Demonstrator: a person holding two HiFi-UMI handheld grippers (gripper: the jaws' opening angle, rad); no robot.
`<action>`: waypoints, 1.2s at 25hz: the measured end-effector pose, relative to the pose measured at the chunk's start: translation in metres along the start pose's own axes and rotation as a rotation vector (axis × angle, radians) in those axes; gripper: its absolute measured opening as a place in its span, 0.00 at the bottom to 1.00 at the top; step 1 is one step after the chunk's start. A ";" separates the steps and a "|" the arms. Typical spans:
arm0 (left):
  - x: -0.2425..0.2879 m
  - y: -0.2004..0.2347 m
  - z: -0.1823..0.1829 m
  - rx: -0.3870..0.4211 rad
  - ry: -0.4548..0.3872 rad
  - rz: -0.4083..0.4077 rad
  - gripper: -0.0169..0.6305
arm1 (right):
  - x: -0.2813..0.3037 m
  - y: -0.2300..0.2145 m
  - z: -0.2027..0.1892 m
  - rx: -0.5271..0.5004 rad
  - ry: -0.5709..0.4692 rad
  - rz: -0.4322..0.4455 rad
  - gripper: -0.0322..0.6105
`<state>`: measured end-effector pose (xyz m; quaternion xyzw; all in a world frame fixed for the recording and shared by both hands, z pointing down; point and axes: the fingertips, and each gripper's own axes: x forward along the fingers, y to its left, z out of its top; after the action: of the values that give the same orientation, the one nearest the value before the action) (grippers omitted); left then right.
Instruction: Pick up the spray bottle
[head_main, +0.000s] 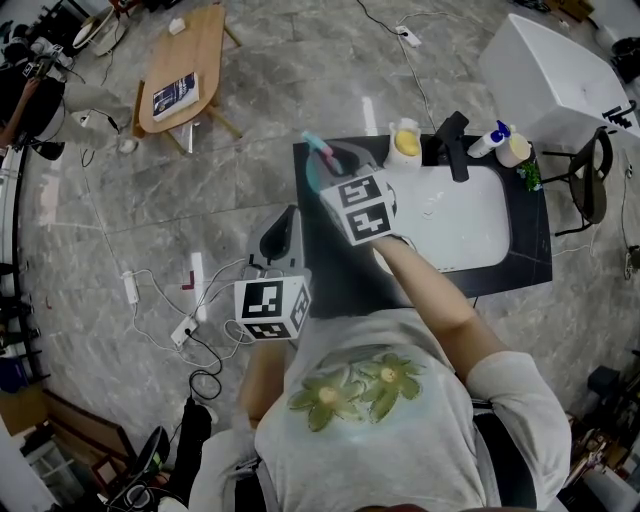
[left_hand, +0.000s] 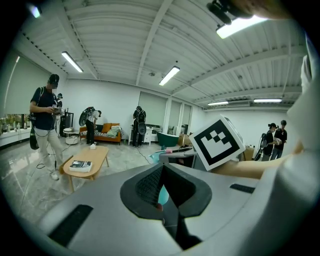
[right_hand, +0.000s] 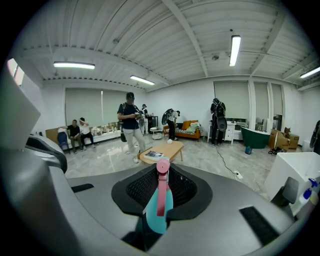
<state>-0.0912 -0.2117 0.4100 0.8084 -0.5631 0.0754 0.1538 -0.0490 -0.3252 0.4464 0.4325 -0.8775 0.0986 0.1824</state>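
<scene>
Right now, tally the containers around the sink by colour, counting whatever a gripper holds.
Teal spray bottle, in the right gripper: 1
Yellow bottle: 1
White bottle with blue top: 1
Cream container: 1
Green item, kind unclear: 1
Total: 5

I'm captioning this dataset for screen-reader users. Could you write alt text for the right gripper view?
The right gripper is shut on a teal spray bottle with a pink nozzle. Beyond lie a low wooden table and several people in a bright hall.
</scene>
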 end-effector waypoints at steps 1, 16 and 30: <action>-0.002 0.000 0.000 0.001 -0.002 0.001 0.04 | -0.002 0.001 0.001 -0.002 -0.002 0.000 0.16; -0.031 -0.007 0.007 0.013 -0.027 -0.006 0.04 | -0.035 0.022 0.018 -0.020 -0.047 -0.002 0.16; -0.070 -0.029 0.014 0.048 -0.058 -0.040 0.04 | -0.085 0.044 0.030 -0.036 -0.112 -0.027 0.16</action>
<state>-0.0902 -0.1449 0.3709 0.8248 -0.5491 0.0624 0.1194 -0.0434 -0.2475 0.3838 0.4457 -0.8821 0.0560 0.1421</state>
